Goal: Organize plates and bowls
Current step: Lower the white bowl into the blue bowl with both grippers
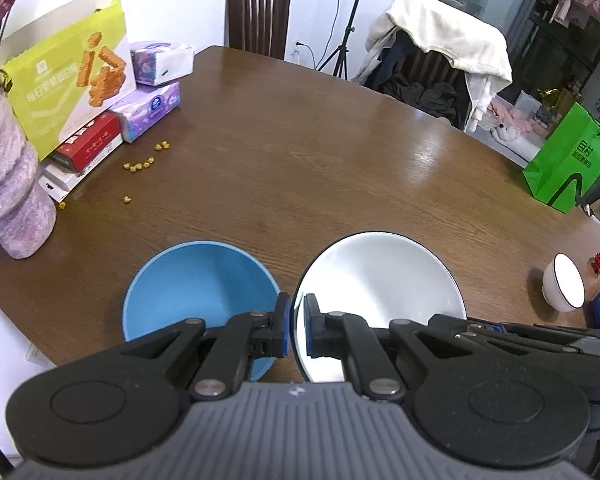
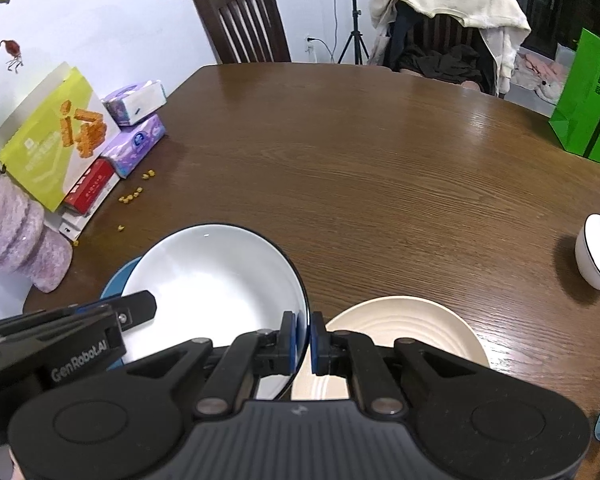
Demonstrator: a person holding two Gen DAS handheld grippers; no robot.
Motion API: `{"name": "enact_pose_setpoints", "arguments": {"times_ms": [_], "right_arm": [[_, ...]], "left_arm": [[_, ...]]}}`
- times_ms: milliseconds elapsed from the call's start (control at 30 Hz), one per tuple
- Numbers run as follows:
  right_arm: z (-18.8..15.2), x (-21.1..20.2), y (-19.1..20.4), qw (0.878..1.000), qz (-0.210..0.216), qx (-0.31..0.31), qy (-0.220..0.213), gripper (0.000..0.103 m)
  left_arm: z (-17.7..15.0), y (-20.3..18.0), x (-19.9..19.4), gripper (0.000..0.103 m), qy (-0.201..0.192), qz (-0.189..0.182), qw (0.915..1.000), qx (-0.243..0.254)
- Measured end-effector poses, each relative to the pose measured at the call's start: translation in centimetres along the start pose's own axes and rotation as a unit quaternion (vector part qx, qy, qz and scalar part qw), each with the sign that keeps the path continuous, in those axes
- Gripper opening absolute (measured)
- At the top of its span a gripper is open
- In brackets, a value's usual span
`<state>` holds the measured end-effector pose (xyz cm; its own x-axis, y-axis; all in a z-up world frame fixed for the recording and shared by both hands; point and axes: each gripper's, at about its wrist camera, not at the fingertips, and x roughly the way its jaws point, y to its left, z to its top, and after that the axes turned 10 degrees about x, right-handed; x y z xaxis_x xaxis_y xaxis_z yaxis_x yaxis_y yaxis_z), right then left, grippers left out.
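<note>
Both grippers pinch 1 white plate (image 1: 380, 280) by opposite rims: left gripper (image 1: 297, 326) lower centre, right gripper (image 2: 304, 340) likewise. Blue bowl (image 1: 196, 284) lower left; cream plate (image 2: 404, 328) lower right.

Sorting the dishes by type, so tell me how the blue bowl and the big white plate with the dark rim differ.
The blue bowl is solid blue and deep-walled; the white plate is white with a thin dark rim, shallower and wider. The left gripper and right gripper both clamp the white plate's rim, one on each side, while nothing grips the blue bowl. Both are round and empty.
</note>
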<state>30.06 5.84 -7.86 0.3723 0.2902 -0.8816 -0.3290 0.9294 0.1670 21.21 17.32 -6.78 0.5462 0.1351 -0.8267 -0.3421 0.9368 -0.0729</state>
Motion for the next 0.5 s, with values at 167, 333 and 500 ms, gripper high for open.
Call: {"name": "enact_pose_setpoints", "arguments": {"times_ms": [167, 333, 500], "right_arm": [[-0.2, 0.4, 1.0, 1.000, 0.002, -0.008, 0.006, 0.007], [-0.4, 1.1, 2.3, 1.000, 0.005, -0.018, 0.014, 0.007], [-0.4, 1.9, 3.6, 0.999, 0.010, -0.030, 0.021, 0.007]], "left_arm": [[-0.2, 1.1, 0.0, 0.007, 0.002, 0.002, 1.0000, -0.008], [-0.5, 2.4, 0.3, 0.007, 0.006, 0.008, 0.9998, -0.019], [-0.7, 4.0, 0.4, 0.007, 0.009, 0.015, 0.9994, -0.029]]}}
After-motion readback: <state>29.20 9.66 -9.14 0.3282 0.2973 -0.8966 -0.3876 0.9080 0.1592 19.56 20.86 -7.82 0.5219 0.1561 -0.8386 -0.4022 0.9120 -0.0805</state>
